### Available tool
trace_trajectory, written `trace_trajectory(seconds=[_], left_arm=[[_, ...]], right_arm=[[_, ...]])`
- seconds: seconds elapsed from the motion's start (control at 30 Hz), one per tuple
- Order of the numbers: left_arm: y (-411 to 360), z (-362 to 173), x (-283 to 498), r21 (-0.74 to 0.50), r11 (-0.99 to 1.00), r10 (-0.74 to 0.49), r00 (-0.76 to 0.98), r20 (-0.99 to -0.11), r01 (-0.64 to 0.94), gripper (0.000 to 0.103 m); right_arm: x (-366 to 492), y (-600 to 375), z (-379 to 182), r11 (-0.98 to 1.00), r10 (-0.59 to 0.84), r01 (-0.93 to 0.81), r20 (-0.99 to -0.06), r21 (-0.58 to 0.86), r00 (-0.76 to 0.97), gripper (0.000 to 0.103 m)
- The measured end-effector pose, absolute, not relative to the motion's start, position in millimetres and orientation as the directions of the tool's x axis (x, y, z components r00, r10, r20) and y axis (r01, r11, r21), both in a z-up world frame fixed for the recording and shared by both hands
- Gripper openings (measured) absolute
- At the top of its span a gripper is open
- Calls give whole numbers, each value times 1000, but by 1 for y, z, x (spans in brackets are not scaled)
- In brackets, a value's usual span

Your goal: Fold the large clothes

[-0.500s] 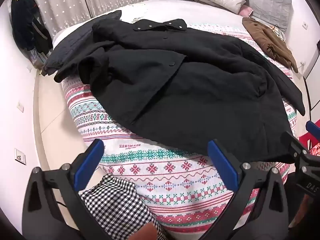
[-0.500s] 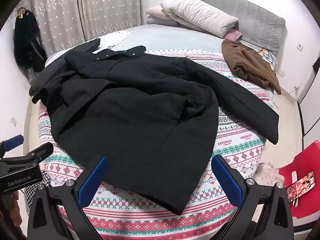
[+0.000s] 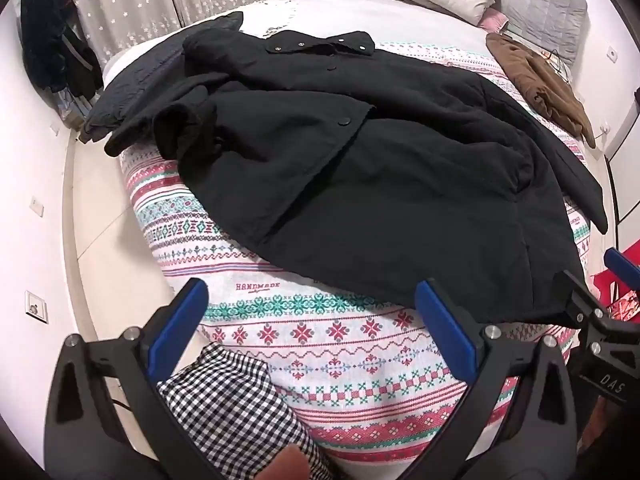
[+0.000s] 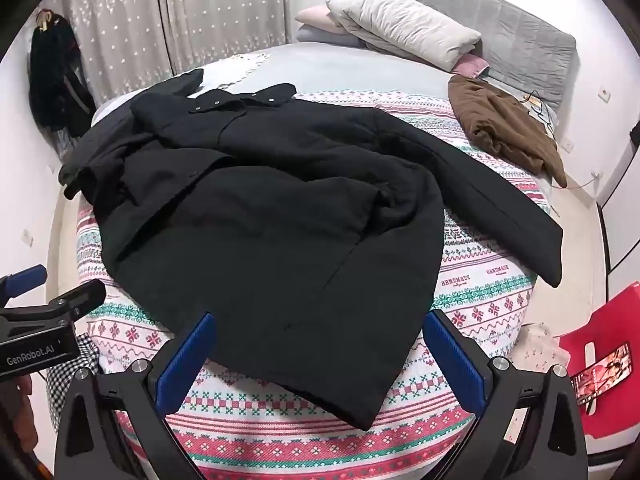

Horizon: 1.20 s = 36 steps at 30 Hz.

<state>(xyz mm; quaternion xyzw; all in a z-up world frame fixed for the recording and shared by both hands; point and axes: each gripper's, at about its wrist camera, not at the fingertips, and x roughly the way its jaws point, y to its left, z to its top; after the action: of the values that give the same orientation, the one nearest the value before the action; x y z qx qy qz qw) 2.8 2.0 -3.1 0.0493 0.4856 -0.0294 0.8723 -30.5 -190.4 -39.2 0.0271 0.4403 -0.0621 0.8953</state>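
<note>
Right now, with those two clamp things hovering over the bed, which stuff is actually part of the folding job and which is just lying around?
Part of the job:
- black coat, spread on the patterned bedspread
- left gripper, open, empty
- right gripper, open, empty

Just lying about:
- brown garment
- pillows
- red chair beside the bed
- dark clothes hanging by the curtain

In front of my tongs, a bare strip of patterned blanket runs along the lower frame, open for passing. The black coat fills the centre. A brown garment blocks the upper right, and pillows crowd the top edge.
</note>
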Motion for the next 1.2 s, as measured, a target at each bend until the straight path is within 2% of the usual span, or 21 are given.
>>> trace_trajectory(seconds=[1.2], left_arm=[[-3, -2, -4, 73, 991, 3, 529, -848, 112, 103]], right_arm=[[-30, -182, -42, 994, -77, 112, -797, -12, 600, 103]])
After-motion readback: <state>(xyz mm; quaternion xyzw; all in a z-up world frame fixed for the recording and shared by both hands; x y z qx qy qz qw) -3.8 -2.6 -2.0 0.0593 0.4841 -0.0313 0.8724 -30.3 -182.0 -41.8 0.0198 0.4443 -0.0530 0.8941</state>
